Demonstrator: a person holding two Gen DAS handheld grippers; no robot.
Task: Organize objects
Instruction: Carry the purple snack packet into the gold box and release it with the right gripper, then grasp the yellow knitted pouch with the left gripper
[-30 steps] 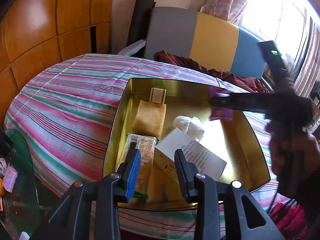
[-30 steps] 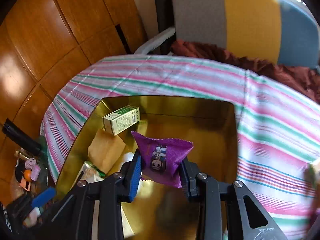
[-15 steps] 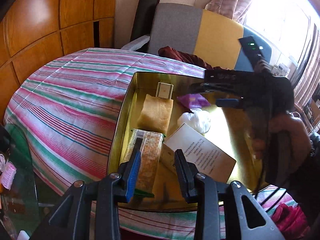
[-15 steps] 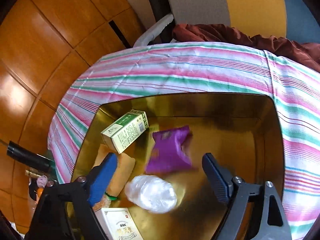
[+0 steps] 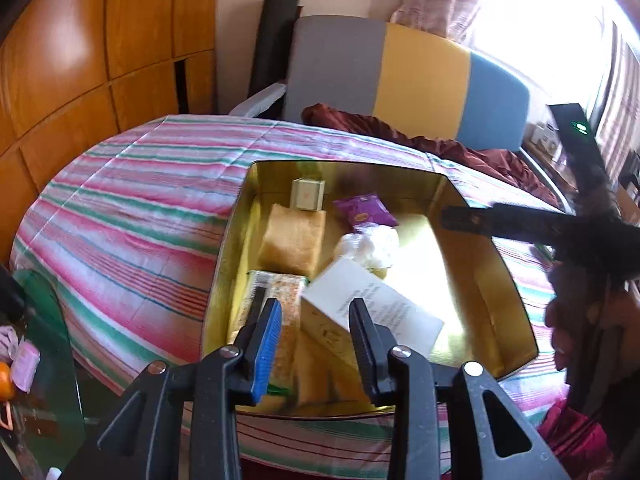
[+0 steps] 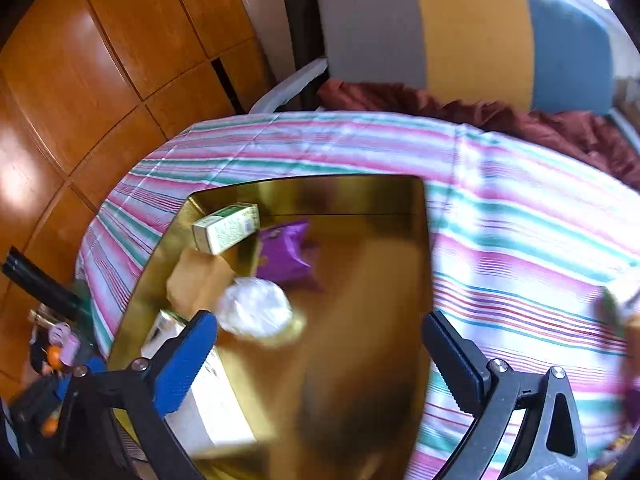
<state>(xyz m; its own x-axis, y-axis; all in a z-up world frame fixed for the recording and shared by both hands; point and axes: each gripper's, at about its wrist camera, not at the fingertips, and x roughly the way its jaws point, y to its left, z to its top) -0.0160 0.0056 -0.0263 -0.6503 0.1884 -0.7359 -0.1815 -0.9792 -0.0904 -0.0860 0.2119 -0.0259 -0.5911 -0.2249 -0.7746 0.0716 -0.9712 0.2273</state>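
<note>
Right wrist view: we saw the striped cloth (image 6: 520,240) under the gold tin (image 6: 360,200), and in the tin the purple packet (image 6: 285,251) by the green box (image 6: 226,227). Our right gripper (image 6: 320,356) had just been opening; its jaws stood wide, empty, the packet lying ahead and apart. Our left gripper (image 5: 316,336) held narrow, gripping nothing, nearer the white box (image 5: 372,312).
</note>
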